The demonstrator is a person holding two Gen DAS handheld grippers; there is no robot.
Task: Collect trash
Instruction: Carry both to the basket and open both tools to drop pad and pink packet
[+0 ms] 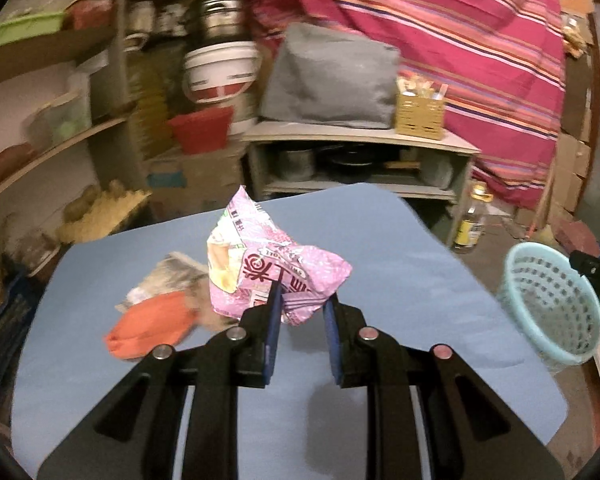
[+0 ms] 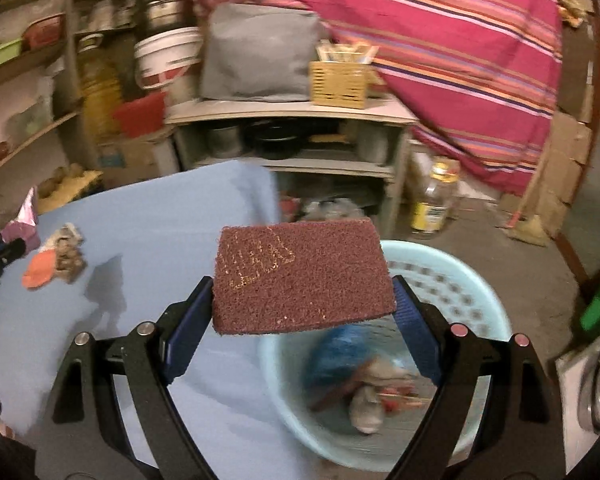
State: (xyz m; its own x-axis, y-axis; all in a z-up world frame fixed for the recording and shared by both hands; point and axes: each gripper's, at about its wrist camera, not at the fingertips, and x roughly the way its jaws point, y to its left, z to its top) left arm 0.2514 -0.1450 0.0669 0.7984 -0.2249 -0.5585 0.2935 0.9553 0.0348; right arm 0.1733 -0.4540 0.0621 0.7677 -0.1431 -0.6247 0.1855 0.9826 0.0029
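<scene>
In the left wrist view, a crumpled pink printed wrapper [image 1: 268, 268] was held between the narrowly set pads of the left gripper [image 1: 302, 300], raised over the blue table cover [image 1: 400, 280]; an orange scrap [image 1: 148, 326] and crumpled paper [image 1: 168, 276] were seen lying on the cover to the left of the fingers, and a pale blue perforated basket [image 1: 552, 304] well off to their right. In the right wrist view, a maroon scouring pad [image 2: 302, 280] was gripped flat across the widely spread fingers of the right gripper [image 2: 304, 308], with the pale blue basket [image 2: 480, 292] seen just beyond and beneath the fingertips, trash already lying in it, blurred.
</scene>
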